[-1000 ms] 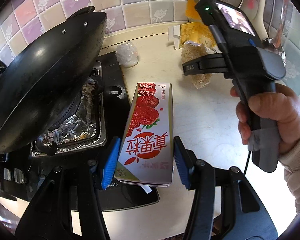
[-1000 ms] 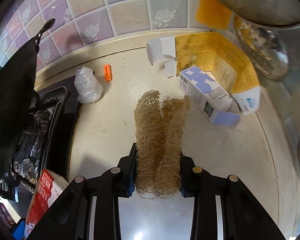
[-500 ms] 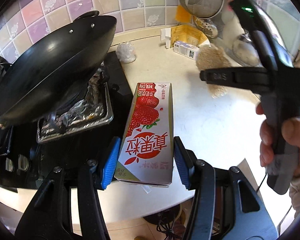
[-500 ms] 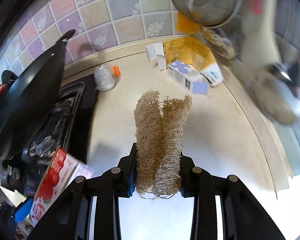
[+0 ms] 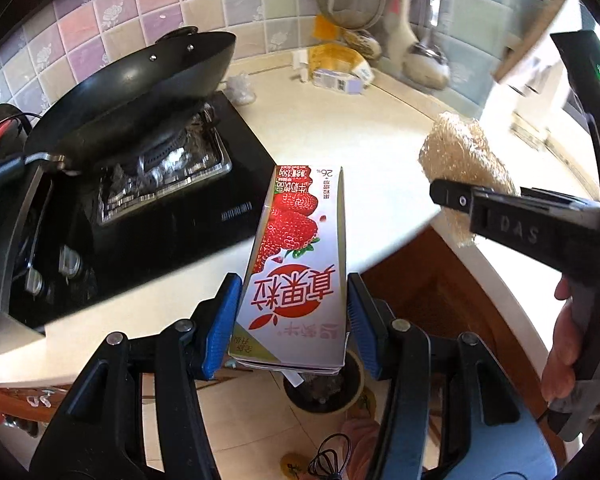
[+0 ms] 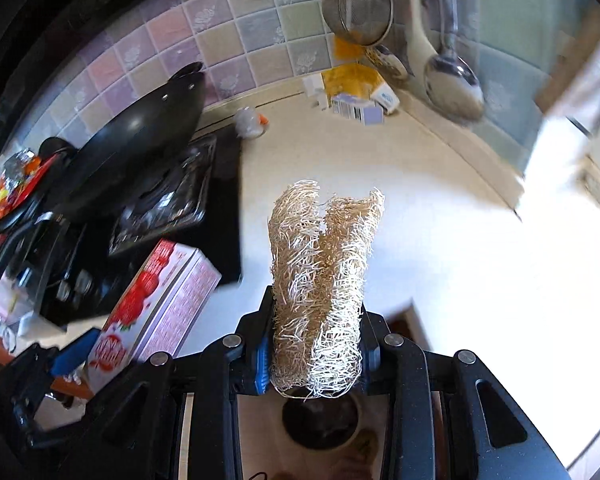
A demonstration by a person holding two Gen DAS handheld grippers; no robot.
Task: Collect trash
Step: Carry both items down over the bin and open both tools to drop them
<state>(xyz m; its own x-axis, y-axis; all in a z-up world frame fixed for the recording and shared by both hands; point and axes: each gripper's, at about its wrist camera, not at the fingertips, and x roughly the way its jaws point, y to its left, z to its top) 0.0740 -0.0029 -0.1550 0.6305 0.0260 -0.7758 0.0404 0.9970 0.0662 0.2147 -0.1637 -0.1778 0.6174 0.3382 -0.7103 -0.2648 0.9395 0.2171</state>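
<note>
Left gripper (image 5: pixel 294 316): blue pads clamped on the red-and-white strawberry milk carton (image 5: pixel 300 256), which juts forward between the fingers.
Right gripper (image 6: pixel 314 354): closed on the tan fibrous loofah scrubber (image 6: pixel 322 280), upright between its fingers.
Bin: dark round trash bin (image 6: pixel 320 424) on the floor, just below both fingertips.
Advice: centre each item over the rim, tip forward, then release; the light scrubber may snag on the pads.

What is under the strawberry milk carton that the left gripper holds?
Below the carton a round dark bin stands on the floor; the carton covers part of its rim, and its contents are unclear.
</note>
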